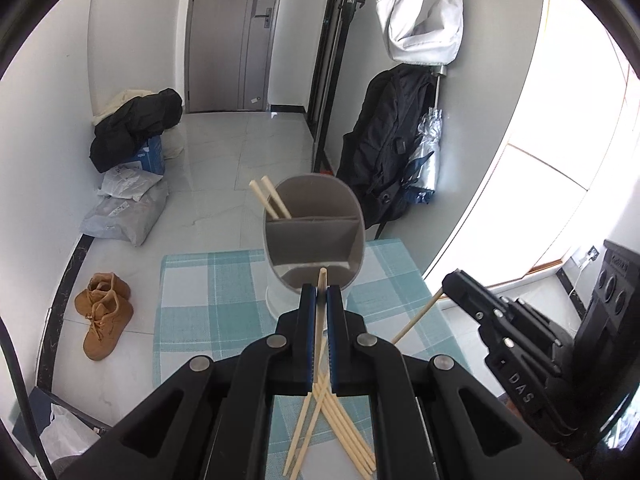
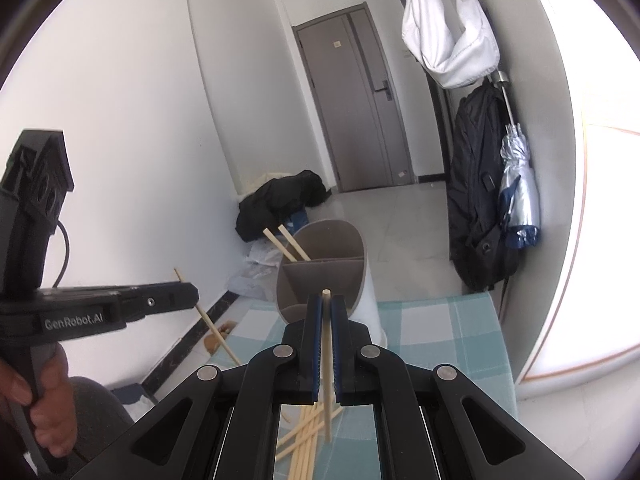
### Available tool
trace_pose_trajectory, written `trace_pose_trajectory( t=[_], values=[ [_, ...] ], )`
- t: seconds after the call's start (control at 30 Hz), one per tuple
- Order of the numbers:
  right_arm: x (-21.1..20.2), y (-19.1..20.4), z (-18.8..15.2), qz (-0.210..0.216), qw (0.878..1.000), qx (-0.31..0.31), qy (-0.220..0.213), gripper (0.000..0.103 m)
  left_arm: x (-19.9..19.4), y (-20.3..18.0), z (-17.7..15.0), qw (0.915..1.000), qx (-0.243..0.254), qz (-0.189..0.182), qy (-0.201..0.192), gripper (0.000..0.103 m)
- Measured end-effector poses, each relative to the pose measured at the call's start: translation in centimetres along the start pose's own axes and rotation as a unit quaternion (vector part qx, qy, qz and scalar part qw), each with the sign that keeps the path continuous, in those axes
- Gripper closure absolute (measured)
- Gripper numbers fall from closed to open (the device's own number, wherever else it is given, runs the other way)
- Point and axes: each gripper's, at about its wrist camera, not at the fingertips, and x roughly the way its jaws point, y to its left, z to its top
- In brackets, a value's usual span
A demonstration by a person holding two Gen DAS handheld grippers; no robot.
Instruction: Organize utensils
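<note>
A grey oval utensil holder [image 1: 316, 232] with inner dividers stands on a teal checked mat [image 1: 208, 300]; two chopsticks [image 1: 270, 198] lean in its far-left compartment. My left gripper [image 1: 321, 292] is shut on one chopstick [image 1: 320, 320], its tip just before the holder's near rim. Loose chopsticks [image 1: 340, 428] lie crossed on the mat below. My right gripper [image 2: 326, 302] is shut on another chopstick [image 2: 327, 360], held near the holder [image 2: 324, 268]. The right gripper also shows in the left wrist view [image 1: 460, 284], and the left gripper shows in the right wrist view [image 2: 188, 292].
Brown boots [image 1: 102, 316] and plastic parcels [image 1: 128, 208] lie on the floor to the left. A black backpack [image 1: 388, 152] and a folded silver umbrella [image 1: 426, 156] hang at the right wall. A grey door [image 1: 236, 36] is at the back.
</note>
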Motion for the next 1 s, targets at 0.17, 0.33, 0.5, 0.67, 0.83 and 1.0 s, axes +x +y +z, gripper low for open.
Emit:
trace_pose_trajectory(
  t=[0.17, 0.33, 0.5, 0.67, 0.83, 1.0],
  values=[
    [-0.5, -0.6, 1.1, -0.005, 1.000, 0.017, -0.007, 0.099, -0.6, -0.1, 2.2, 0.9994, -0.021, -0.029, -0.002, 0.102],
    [-1.2, -1.6, 3.1, -0.008, 0.999, 0.035, -0.016, 0.099, -1.2, -0.1, 5.4, 0.9981, -0.035, -0.047, -0.019, 0.102],
    [-1.7, -1.8, 6.9, -0.014, 0.999, 0.022, -0.036, 0.099, -1.3, -0.1, 9.1, 0.9959, -0.046, -0.072, -0.028, 0.102],
    [-1.2, -1.2, 12.2, -0.015, 0.998, -0.001, -0.060, 0.099, -1.5, 0.5, 12.1, 0.9943, -0.049, -0.079, -0.053, 0.102],
    [0.7, 0.2, 16.3, -0.009, 0.996, -0.038, -0.081, 0.099, -0.3, 1.8, 13.7, 0.9940, -0.050, -0.081, -0.054, 0.102],
    [3.9, 1.4, 17.8, -0.004, 0.994, -0.071, -0.078, 0.099, 1.7, 2.9, 14.3, 0.9951, -0.048, -0.075, -0.043, 0.102]
  ],
)
